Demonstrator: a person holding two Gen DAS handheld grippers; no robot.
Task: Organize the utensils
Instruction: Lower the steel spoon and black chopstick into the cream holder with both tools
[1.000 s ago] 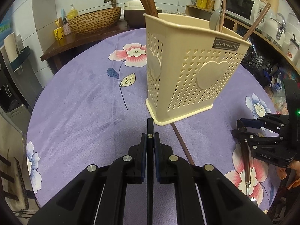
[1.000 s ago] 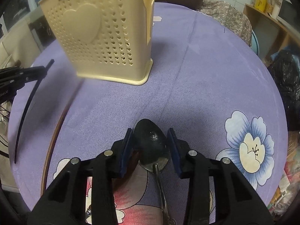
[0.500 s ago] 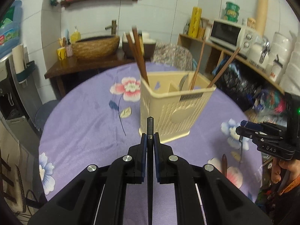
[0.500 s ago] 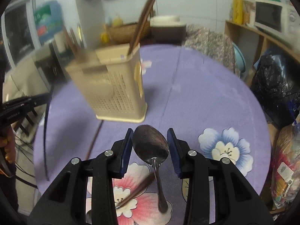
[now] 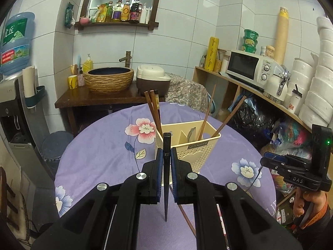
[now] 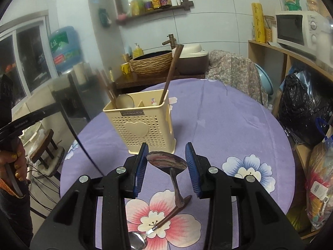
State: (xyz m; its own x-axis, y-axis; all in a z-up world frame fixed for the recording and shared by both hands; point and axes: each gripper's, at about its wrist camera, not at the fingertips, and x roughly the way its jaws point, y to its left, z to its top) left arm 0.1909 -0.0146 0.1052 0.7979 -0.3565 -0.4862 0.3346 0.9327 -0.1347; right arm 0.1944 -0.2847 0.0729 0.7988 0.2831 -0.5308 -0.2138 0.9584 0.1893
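My left gripper (image 5: 166,156) is shut on a black chopstick (image 5: 166,187), held above the table in front of the cream perforated utensil holder (image 5: 205,152). The holder has brown chopsticks (image 5: 154,112) and a spoon (image 5: 192,133) in it. My right gripper (image 6: 166,156) is shut on the bowl of a metal spoon (image 6: 166,161), whose handle hangs down over the cloth. The holder (image 6: 141,129) stands just beyond it. The right gripper (image 5: 265,161) shows at the right of the left wrist view. The left gripper (image 6: 56,106) shows blurred at the left of the right wrist view.
A wooden-handled spoon (image 6: 166,220) lies on the purple floral tablecloth (image 6: 229,125) below my right gripper. A brown chopstick (image 5: 185,214) lies on the cloth near the holder. Beyond the round table are a basin (image 5: 109,79), a rice cooker (image 5: 153,79) and a shelf with a microwave (image 5: 247,68).
Both grippers have risen and tipped up, carrying the black chopstick and the spoon off the table. The holder now appears lower and farther off, with its open top in view.
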